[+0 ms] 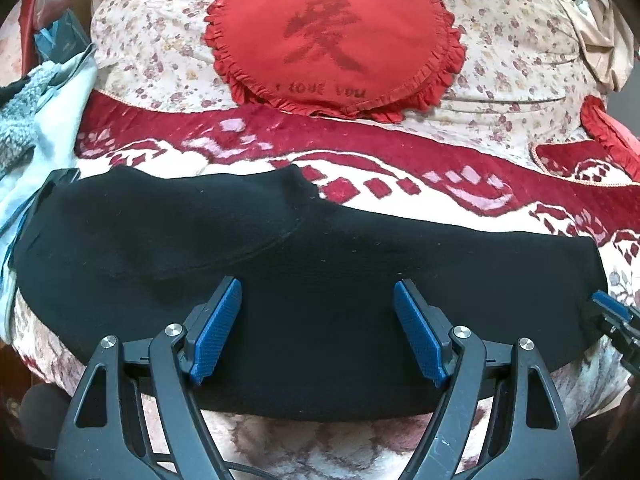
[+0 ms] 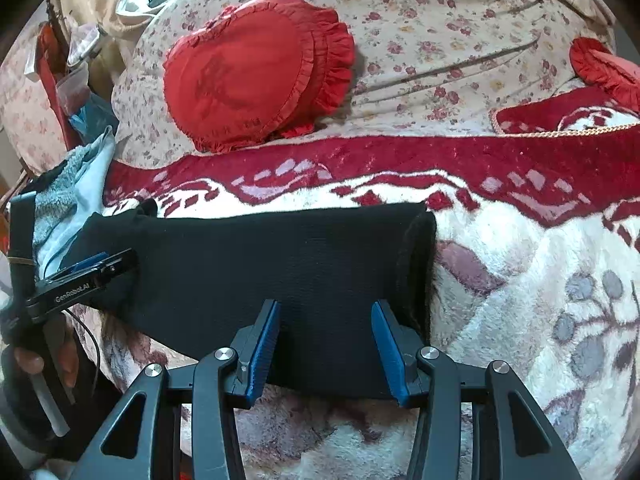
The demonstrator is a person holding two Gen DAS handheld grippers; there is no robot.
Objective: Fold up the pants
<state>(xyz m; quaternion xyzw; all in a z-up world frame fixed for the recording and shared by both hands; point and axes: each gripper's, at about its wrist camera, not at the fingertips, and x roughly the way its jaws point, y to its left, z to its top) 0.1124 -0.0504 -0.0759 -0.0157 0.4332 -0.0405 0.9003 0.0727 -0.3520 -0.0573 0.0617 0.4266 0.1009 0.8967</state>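
Black pants (image 1: 304, 264) lie flat across a red and white fleece blanket (image 1: 400, 184), stretched from left to right. My left gripper (image 1: 318, 292) is open, its blue pads apart over the near middle of the pants. My right gripper (image 2: 325, 312) is open over the near edge of the pants (image 2: 260, 256), close to their right end. The right gripper also shows at the far right of the left wrist view (image 1: 612, 316), and the left gripper at the left of the right wrist view (image 2: 92, 268). Neither holds any cloth.
A red heart-shaped cushion (image 1: 332, 36) lies on a floral quilt (image 1: 512, 40) behind the blanket. A second red cushion (image 2: 604, 68) sits at the right. Light blue and grey cloth (image 1: 36, 112) is piled at the left.
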